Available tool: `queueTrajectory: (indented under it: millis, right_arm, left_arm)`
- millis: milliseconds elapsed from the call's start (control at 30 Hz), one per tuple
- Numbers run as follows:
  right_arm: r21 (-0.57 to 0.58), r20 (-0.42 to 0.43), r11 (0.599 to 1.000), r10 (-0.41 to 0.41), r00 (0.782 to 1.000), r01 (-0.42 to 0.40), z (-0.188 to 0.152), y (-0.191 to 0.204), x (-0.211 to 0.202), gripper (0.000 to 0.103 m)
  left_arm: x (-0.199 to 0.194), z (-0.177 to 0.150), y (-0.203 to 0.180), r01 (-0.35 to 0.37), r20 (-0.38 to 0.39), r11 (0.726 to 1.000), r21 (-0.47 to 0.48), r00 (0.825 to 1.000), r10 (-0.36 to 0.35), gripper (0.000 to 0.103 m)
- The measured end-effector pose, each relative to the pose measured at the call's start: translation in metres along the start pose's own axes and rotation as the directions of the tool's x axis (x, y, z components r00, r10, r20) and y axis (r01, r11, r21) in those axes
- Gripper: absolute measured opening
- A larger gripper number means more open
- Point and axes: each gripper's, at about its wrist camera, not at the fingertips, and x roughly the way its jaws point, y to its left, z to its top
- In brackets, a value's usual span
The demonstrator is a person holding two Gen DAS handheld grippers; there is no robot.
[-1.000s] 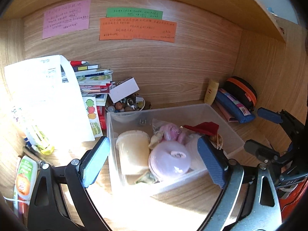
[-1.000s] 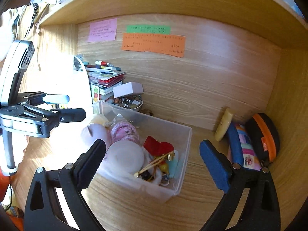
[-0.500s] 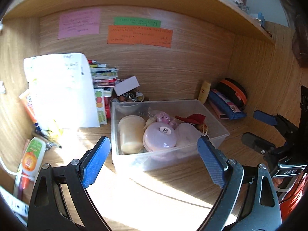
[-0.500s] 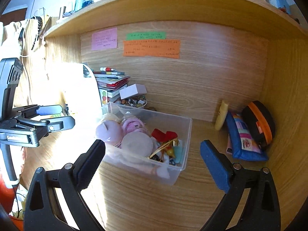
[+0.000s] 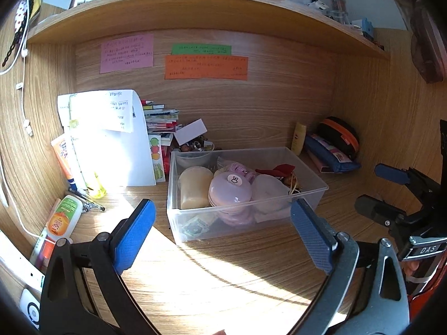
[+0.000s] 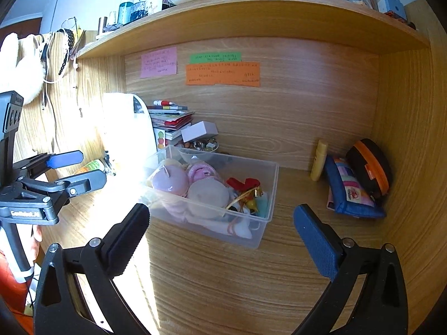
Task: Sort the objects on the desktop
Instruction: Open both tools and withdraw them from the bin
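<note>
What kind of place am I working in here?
Most likely a home study desk: a wooden alcove with sticky notes on the back wall, a stack of books, and a shelf of bottles above.

Left gripper (image 5: 222,234) jaws opening, empty; right gripper (image 6: 220,240) agape, empty.

The table (image 5: 223,273) is bare in front of the clear box (image 5: 245,209), so a claw can move there. Left of the box, bottles (image 5: 62,217) and a big white paper (image 5: 111,136) block the way. At the back right corner a blue pouch (image 6: 349,192) and a black case (image 6: 368,167) fill the space, with a shelf (image 6: 251,19) above.
</note>
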Motion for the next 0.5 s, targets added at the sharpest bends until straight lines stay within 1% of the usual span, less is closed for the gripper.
queueTrajectory:
  millis: [167, 333, 500]
  right_arm:
    - [0.025, 0.008, 1.0, 0.008, 1.0, -0.008, -0.004, -0.004, -0.005, 0.103]
    - [0.039, 0.0, 0.999, 0.011, 1.0, -0.011, -0.008, -0.005, -0.007, 0.103]
    - [0.049, 0.003, 0.999, 0.017, 1.0, -0.017, -0.011, -0.007, -0.01, 0.103]
  left_arm:
    - [-0.001, -0.004, 0.005, 0.006, 0.001, 1.0, -0.03, 1.0, -0.006, 0.098]
    - [-0.006, -0.01, 0.004, -0.027, 0.04, 0.999, -0.033, 0.999, 0.028, 0.098]
    - [-0.008, -0.011, -0.001, -0.036, 0.044, 0.999, -0.031, 0.998, 0.038, 0.098]
